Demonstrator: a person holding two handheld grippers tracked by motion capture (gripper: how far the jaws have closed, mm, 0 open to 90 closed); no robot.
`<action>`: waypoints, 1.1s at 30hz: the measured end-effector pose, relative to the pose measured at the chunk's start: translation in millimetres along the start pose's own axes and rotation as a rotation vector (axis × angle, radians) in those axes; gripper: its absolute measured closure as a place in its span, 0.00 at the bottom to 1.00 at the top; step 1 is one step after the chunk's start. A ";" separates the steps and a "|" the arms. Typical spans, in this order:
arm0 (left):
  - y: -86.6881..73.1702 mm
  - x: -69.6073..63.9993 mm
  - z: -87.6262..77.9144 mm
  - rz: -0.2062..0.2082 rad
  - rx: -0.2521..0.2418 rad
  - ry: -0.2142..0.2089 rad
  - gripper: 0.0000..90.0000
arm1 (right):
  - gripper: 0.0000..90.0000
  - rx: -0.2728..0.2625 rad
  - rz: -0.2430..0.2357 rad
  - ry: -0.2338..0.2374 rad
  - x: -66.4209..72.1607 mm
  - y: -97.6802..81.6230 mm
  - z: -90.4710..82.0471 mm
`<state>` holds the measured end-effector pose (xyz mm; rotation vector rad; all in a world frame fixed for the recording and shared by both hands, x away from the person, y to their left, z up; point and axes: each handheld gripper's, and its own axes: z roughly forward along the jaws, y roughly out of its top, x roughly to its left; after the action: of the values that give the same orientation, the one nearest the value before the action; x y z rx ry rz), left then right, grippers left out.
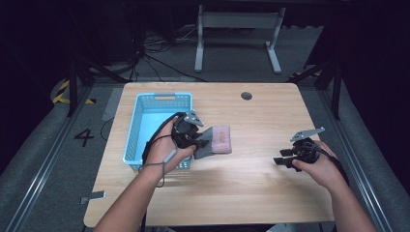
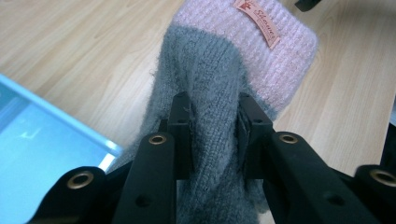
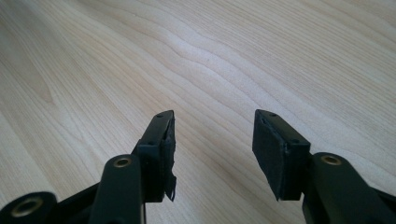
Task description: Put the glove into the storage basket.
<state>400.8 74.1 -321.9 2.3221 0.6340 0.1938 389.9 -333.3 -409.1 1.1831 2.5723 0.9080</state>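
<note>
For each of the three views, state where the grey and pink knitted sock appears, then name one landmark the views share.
High view: the sock is centre-left, held by the left gripper beside the blue basket.
Left gripper view: centre, pinched between the jaws, pink cuff at the top.
Right gripper view: not in it.
Shared landmark: the wooden table.

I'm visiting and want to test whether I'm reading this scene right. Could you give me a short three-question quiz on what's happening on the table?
1. True or false: the left tongs are clamped on the grey part of the fuzzy grey and pink knitted sock.
2. What lies between the pads of the right tongs? A) a sock B) nothing, only light wooden table beyond C) a cable
3. Which container stands at the table's left, beside the left hand?

Key:
1. True.
2. B; the jaws stand apart.
3. The light blue perforated plastic basket.
</note>
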 end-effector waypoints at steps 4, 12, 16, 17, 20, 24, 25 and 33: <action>-4.4 11.8 -6.0 -0.020 -0.010 0.008 0.80 | 0.55 0.000 0.005 0.002 0.2 -1.8 -0.6; -14.8 42.2 -23.3 -0.046 -0.014 0.052 0.80 | 0.55 -0.004 0.009 0.003 -2.9 -0.1 -0.4; -20.0 59.0 -29.9 -0.067 -0.006 0.061 0.80 | 0.55 -0.004 0.004 0.009 -2.7 3.8 2.6; -21.0 62.9 -31.2 -0.071 -0.002 0.064 0.80 | 0.55 -0.003 -0.001 0.013 -2.8 4.9 3.1; -23.3 74.1 -35.5 -0.076 0.011 0.083 0.80 | 0.55 -0.004 -0.003 0.017 -2.5 7.3 4.9; -25.1 85.7 -40.2 -0.076 0.014 0.100 0.80 | 0.54 0.002 -0.007 0.021 -2.4 7.5 7.1; -25.4 89.2 -41.1 -0.070 0.015 0.104 0.80 | 0.54 0.003 -0.005 0.022 -2.4 7.1 7.2; -30.0 113.9 -44.3 -0.085 0.033 0.123 0.80 | 0.54 0.004 0.005 0.014 -3.3 1.9 6.2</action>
<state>474.3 175.9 -314.1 2.3228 0.8009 0.2903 395.8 -331.9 -413.2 1.1891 2.5841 0.9163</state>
